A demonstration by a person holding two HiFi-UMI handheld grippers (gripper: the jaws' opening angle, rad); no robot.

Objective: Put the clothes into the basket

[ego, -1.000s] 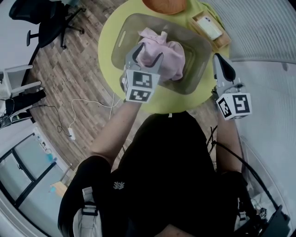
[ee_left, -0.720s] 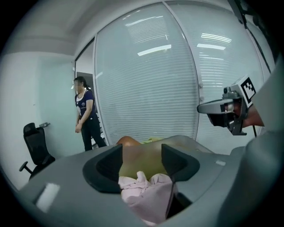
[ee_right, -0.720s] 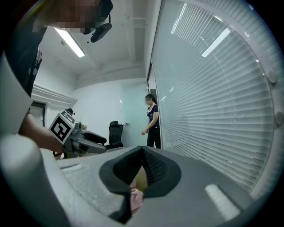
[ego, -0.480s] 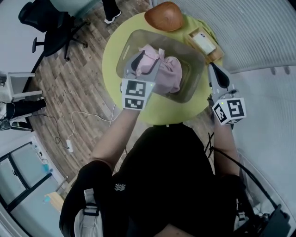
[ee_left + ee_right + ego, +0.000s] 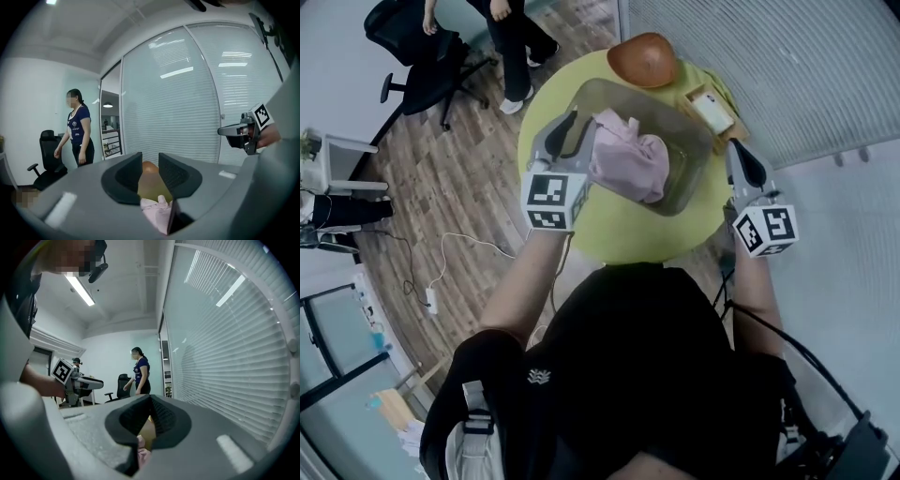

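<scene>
Yellow-green surface (image 5: 619, 234) bearing basket (image 5: 692, 183) of pink clothes (image 5: 633, 164); left gripper (image 5: 150, 164) fingers closing on nothing; right gripper (image 5: 150, 404) fingers together, empty.

Crumpled pink garment (image 5: 628, 161), one soft bundle with folds and a bunched peak at its far-left end, lies inside the basket (image 5: 692, 150), filling the middle and near part. Basket is translucent grey plastic, rectangular with rounded corners, upright, open top, set at an angle on the round yellow-green surface (image 5: 609, 230), far side.
</scene>
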